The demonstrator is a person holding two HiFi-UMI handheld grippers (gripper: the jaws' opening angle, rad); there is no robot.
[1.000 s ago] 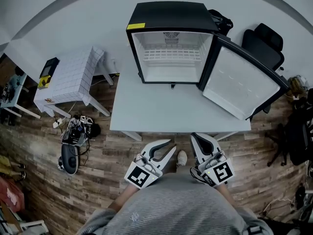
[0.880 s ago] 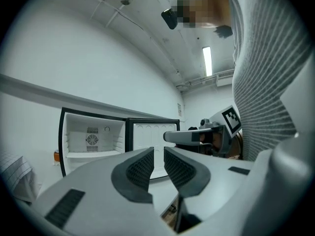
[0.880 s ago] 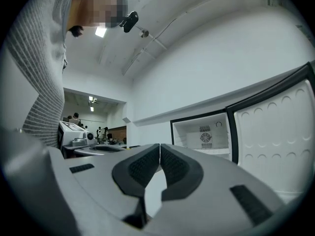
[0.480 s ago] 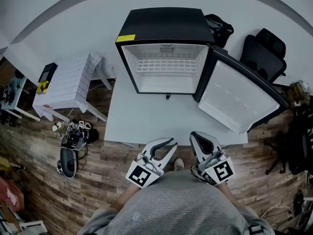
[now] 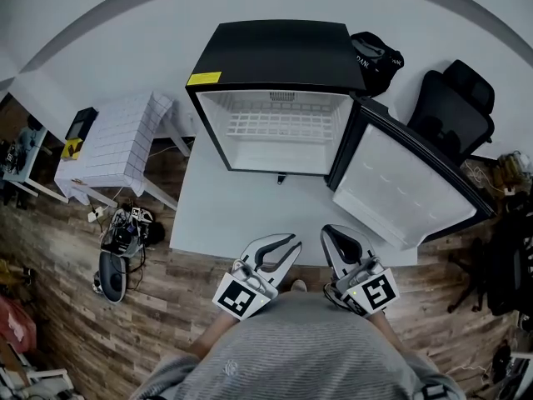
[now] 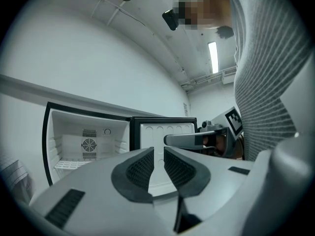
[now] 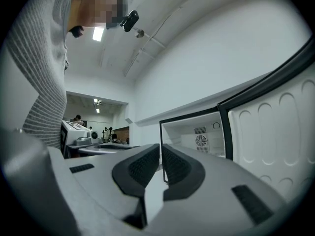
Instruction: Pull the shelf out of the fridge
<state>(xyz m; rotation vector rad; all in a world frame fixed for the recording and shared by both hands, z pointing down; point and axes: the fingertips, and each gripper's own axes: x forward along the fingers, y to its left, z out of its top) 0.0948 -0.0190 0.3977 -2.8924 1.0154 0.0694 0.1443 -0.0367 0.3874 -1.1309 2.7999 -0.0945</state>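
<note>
Both grippers have advanced toward the open mini fridge point(image 5: 275, 44) at twelve o'clock; its wire shelf point(image 5: 279, 126) remains out of reach. The left gripper point(image 5: 293, 245) is slightly parted and the right gripper point(image 5: 331, 233) closed, both empty.

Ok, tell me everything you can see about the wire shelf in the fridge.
The shelf is a white wire grid, probably coated metal. It lies flat partway up inside the fridge, spanning side wall to side wall and fully pushed in. Nothing lies on it. With the door swung open it is exposed. The left gripper and right gripper are well short of it, not touching.
</note>
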